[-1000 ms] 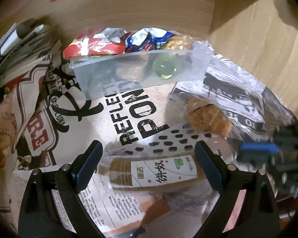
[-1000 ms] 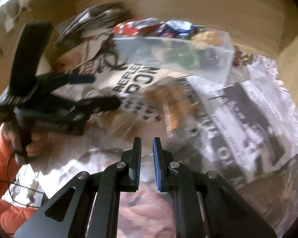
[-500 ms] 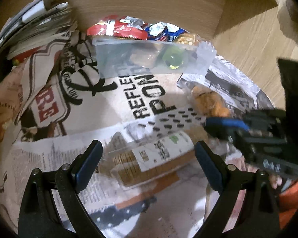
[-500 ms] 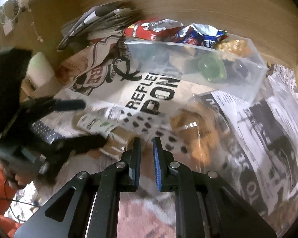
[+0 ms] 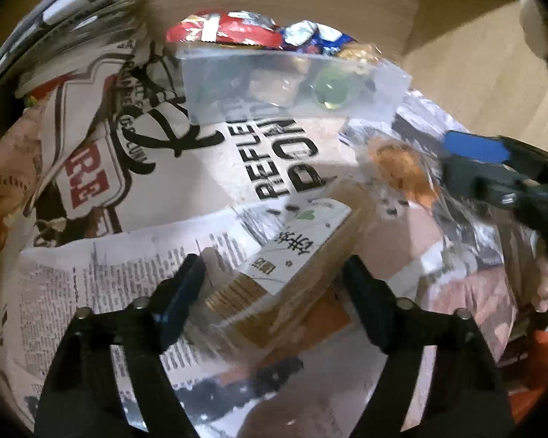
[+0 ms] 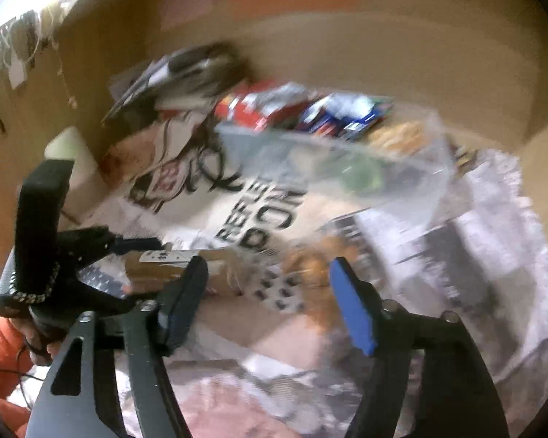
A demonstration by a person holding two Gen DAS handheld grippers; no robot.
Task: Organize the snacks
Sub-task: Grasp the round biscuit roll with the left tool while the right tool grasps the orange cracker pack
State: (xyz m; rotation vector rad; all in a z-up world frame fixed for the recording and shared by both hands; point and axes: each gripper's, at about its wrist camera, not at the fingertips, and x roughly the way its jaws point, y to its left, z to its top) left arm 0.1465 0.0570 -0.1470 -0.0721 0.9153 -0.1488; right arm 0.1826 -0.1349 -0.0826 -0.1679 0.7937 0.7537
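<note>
On the newspaper-covered worktop [image 5: 102, 292]: two claws, two loose snack packs, one clear bin.

Left claw [image 5: 270, 284] has just been narrowing and straddles the one biscuit sleeve [image 5: 292, 266] with a white label; its pads look just clear of the wrapper, though blur makes contact hard to judge. Right claw [image 6: 266, 303] has just been spreading and stands apart with nothing gripped; the one orange snack pack [image 6: 318, 262] lies just beyond its tips. At the far side the clear plastic bin [image 5: 274, 73] holds a green round item [image 5: 330, 89], with one red packet [image 5: 233, 33] and one blue packet [image 5: 321, 38] along its far rim. A stack of papers [image 5: 65, 18] sits far left.
</note>
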